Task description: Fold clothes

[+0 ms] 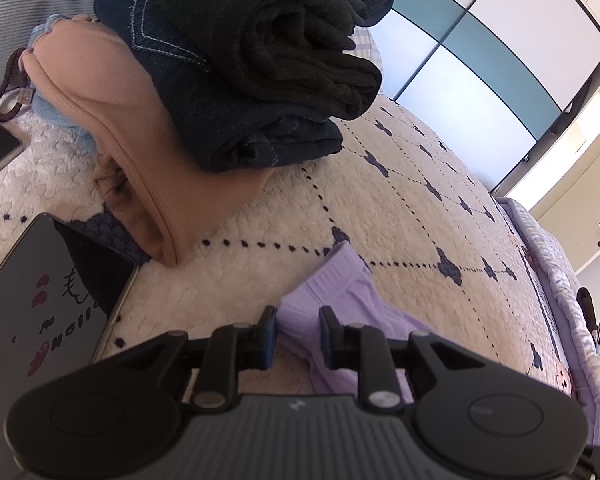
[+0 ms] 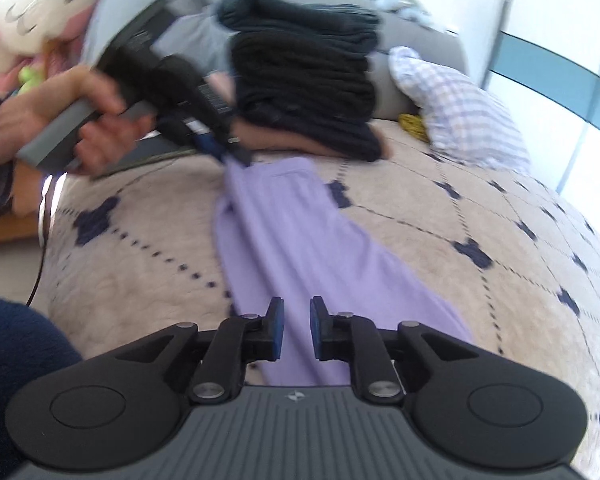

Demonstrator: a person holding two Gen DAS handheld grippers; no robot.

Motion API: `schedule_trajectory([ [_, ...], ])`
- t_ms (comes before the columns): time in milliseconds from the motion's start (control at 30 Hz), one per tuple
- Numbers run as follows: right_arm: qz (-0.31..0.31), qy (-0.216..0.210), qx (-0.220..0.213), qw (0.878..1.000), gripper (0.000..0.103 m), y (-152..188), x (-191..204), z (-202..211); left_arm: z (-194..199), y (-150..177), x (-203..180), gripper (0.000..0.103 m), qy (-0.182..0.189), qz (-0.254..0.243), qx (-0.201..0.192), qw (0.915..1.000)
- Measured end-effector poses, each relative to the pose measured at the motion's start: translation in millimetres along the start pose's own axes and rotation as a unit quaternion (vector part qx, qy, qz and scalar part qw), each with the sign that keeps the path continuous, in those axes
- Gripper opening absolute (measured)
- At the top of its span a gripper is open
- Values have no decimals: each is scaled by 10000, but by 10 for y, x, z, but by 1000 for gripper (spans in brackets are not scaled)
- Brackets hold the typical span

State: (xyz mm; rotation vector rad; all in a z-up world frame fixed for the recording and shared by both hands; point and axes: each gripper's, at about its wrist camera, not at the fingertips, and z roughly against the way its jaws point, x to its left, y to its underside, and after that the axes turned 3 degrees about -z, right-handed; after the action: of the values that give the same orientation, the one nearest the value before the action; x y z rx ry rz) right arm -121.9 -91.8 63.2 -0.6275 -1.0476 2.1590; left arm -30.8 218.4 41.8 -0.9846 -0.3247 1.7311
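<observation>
On a cream quilted bedspread with dark blue dotted diamonds lies a long lilac fabric garment, stretched between two grippers. At its far end the left gripper is clamped on a corner, held by a person's hand. Nearer, the right gripper hovers above the cloth, fingers slightly apart, gripping nothing. Behind stands a pile of folded dark clothes.

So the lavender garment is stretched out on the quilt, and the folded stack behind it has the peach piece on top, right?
Not quite: the peach piece is under the folded stack, with a dark knit on top, as the left wrist view shows. The lavender garment does lie stretched on the quilt.
</observation>
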Motion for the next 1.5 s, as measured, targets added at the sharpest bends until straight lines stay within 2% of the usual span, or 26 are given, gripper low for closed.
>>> schedule_trajectory([
  [167,198,121,280,9993,14,104,-39,-86,-3,19,-23,23,-48,-51,-6,10000],
  [333,-64,251,17,9997,13,113,-167,26,-10,27,-16,23,-68,-99,9,9999],
  [433,-159,24,280,9995,19,127,-275,-76,-16,17,-20,23,-60,-68,-4,10000],
  [467,-200,-62,366,9991,18,135,-297,-110,-18,11,-27,23,-59,-63,-20,10000],
  [500,-252,-145,436,9986,14,143,-311,-139,-20,5,-34,23,-58,-58,-36,10000],
  [533,-305,-249,433,9983,2,143,-316,-129,-20,-3,-42,23,-60,-58,-54,10000],
  [633,-271,-448,142,9985,1,131,-244,79,4,-47,-67,23,14,-64,-170,9998],
  [733,-34,-504,13,9987,1,150,-114,273,27,-90,-68,23,165,16,-341,9993],
  [800,48,-519,112,9986,1,196,-71,283,11,-66,-54,23,214,119,-388,9989],
  [1000,275,-547,432,9972,1,271,31,104,-24,155,33,24,-55,174,-256,9995],
  [1067,359,-540,458,9968,2,268,57,92,41,171,77,29,-99,221,-282,9993],
  [1133,354,-500,515,9968,2,272,47,72,112,158,68,37,-248,161,-327,9990],
  [1333,259,-550,363,9975,6,284,59,173,360,114,-98,41,-504,-129,-552,9971],
  [1400,57,-603,336,9976,7,295,27,195,402,130,-253,41,-437,-350,-606,9966],
  [1500,-214,-466,281,9983,7,334,-25,249,364,190,-512,42,-124,-722,-600,9955],
])
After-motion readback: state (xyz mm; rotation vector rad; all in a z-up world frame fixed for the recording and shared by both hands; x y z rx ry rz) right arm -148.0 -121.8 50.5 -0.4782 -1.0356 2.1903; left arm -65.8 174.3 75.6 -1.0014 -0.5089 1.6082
